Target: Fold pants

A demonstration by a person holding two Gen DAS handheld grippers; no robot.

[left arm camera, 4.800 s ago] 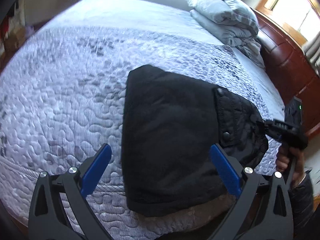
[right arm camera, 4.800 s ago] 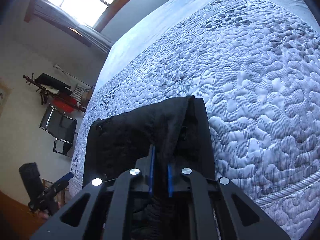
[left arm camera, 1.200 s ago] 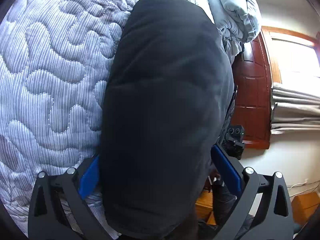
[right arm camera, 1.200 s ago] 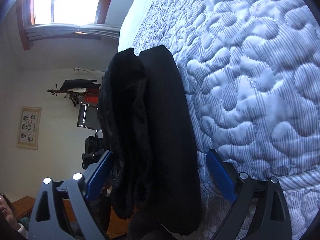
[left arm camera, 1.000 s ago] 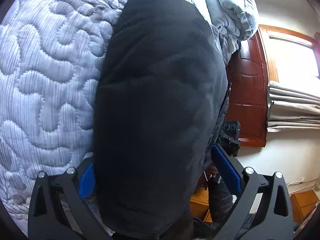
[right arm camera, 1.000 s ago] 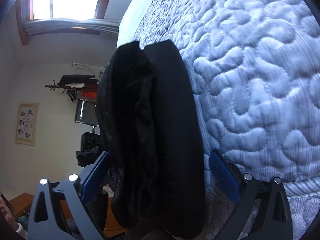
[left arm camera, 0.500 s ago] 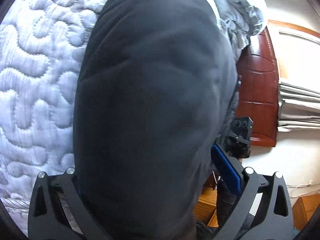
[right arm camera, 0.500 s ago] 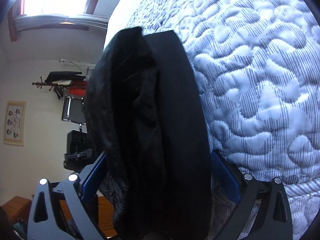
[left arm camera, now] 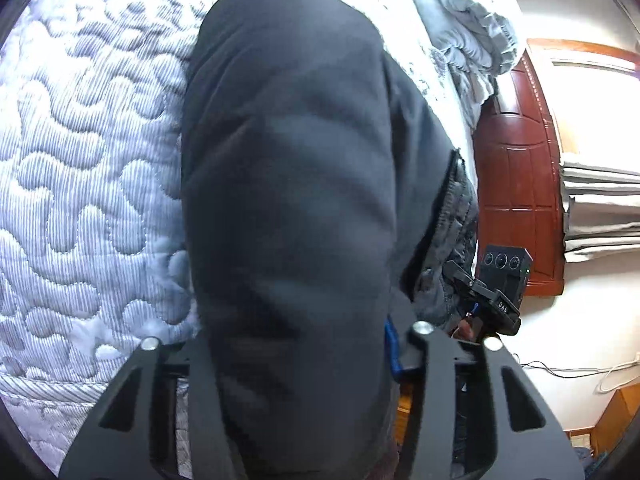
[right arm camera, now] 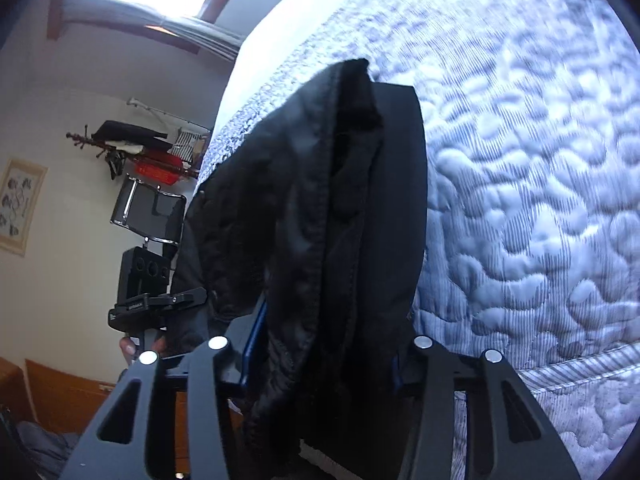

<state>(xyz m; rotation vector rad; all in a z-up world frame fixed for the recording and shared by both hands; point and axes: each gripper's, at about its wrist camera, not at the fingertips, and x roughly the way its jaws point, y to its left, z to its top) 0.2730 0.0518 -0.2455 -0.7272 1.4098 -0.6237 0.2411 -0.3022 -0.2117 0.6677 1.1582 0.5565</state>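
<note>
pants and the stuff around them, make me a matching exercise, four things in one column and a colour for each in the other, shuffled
Things:
1. pants
2. quilt
3. headboard
4. basket on the rack

Colours:
A. red
B. black
C. reddish-brown wood
D. pale blue-grey

Pairs: 1-B, 2-D, 3-C, 4-A

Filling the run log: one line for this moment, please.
stage: gripping folded pants | left gripper: fingers just closed on pants | right gripper: fingers just closed on pants | surface: quilted bed
</note>
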